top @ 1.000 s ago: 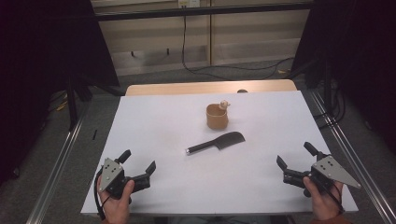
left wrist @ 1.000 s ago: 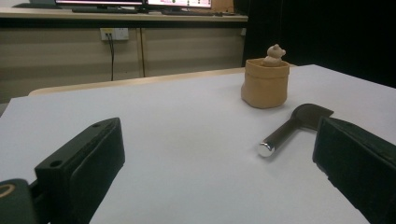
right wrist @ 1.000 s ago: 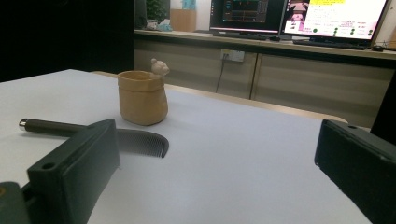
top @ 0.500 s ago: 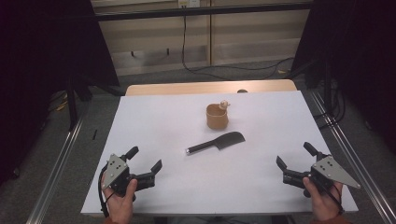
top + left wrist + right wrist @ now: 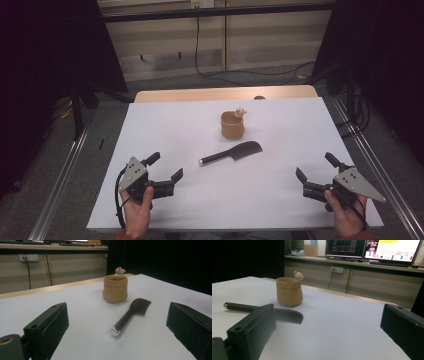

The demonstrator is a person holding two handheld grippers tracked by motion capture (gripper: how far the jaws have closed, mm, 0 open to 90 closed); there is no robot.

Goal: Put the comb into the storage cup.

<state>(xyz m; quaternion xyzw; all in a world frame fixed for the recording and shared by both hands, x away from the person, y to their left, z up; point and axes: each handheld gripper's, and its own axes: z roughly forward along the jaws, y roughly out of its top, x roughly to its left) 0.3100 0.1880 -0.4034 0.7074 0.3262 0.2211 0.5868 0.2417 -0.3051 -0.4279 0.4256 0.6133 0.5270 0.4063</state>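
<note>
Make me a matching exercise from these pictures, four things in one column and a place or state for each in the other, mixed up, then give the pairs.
Things:
1. comb
2. pot
3. bear
4. left gripper

Places or states:
A. perched on a rim
B. open, holding nothing
C. lying flat at mid-table
D. upright, beyond the comb

Pairs: 1-C, 2-D, 3-A, 4-B

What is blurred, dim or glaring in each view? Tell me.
High view: dark surroundings, evenly lit white table, glint on the comb handle tip. Left gripper view: near tongs soft, pouch fairly sharp. Right gripper view: bright monitors at the back, comb teeth visible.
</note>
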